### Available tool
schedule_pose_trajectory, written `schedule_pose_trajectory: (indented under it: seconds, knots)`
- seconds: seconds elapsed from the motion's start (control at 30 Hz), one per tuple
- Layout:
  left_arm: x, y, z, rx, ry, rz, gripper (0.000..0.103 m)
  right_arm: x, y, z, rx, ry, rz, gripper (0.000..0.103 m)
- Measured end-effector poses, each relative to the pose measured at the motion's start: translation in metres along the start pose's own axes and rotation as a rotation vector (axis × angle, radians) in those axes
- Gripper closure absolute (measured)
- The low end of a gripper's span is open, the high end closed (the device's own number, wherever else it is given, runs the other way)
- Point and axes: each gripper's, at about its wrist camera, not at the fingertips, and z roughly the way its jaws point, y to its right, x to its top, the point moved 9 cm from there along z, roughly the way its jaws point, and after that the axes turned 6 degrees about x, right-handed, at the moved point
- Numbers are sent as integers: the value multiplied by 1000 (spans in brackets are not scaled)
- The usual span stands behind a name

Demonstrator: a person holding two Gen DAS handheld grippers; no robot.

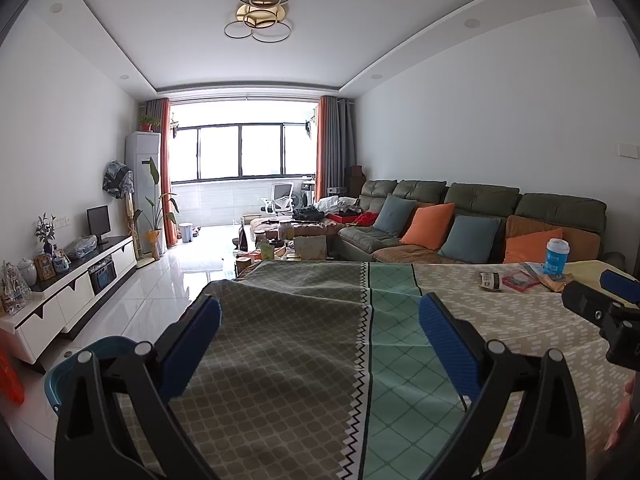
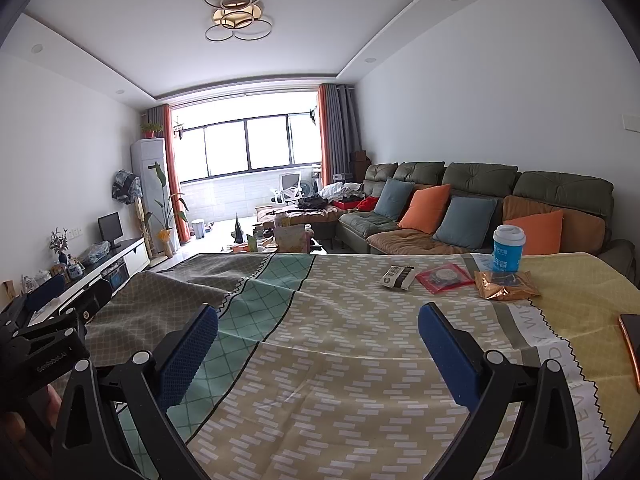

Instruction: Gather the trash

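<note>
We hold both tongs, left tongs [image 1: 320, 320] and right tongs [image 2: 318, 330], spread wide and empty above the patterned-cloth worktop [image 2: 340, 360]; a blue paper cup [image 2: 508, 248] and crumpled gold foil wrapper [image 2: 506, 285] sit near its far right corner.

A blue paper cup [image 2: 508, 249] with a white lid stands upright on the tablecloth [image 2: 360, 344]. Just before it lie three flat wrappers: a crumpled gold one [image 2: 506, 285], a red one [image 2: 444, 277], and a white-and-black one [image 2: 397, 277].

Each gripper, left [image 1: 320, 316] and right [image 2: 318, 324], is built from black plastic arms joined by round silver pivot screws. Its two fingers [image 1: 448, 344] are faced with blue textured pads. White "GenRobot.AI" lettering is printed on the left gripper's body.
</note>
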Motion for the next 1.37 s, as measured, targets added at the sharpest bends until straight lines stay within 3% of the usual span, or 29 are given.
schedule_pose_trajectory:
  seconds: [1.07,1.17,1.37]
  knots:
    - [-3,1,3,-9,-13,39,4,-2,-1,7,2,-18,12,3]
    - [-7,3,13,-12,-73,51,4,-4,1,6,-8,-28,15,3]
    - [-22,-3,61,-51,-310,33,4,-9,24,10,-41,-100,53,3]
